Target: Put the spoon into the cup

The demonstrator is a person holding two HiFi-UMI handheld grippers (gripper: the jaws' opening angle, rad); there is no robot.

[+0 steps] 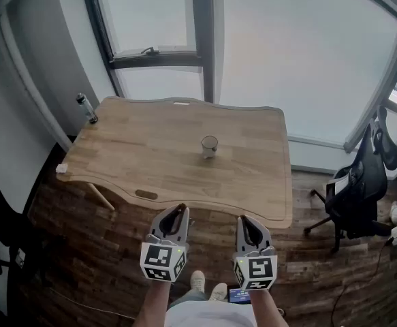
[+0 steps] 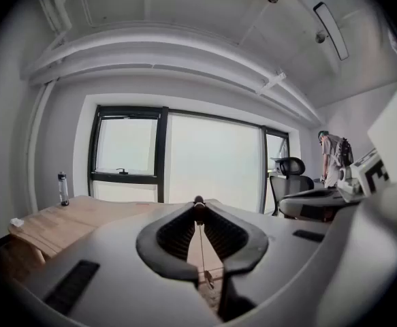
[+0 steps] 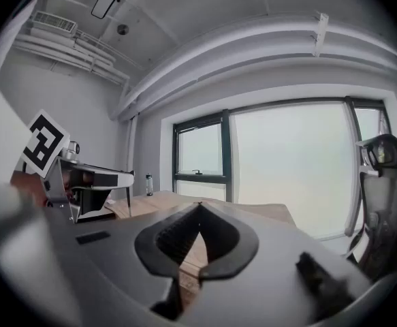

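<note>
A clear glass cup (image 1: 210,146) stands upright near the middle of the wooden table (image 1: 150,162). Both grippers hang in front of the table's near edge, well short of the cup. My left gripper (image 1: 182,210) (image 2: 198,203) is shut at its tips on a thin metal spoon (image 2: 201,244), which hangs down between the jaws, seen edge-on. To its right, my right gripper (image 1: 247,221) (image 3: 199,205) has its jaws closed together with nothing in them. The cup does not show in either gripper view.
A small bottle (image 1: 86,107) (image 2: 62,188) stands at the table's far left corner. A white scrap (image 1: 62,168) lies at its left edge. A black office chair (image 1: 358,189) stands on the wood floor to the right. Large windows are behind the table. A person (image 2: 331,157) stands far off.
</note>
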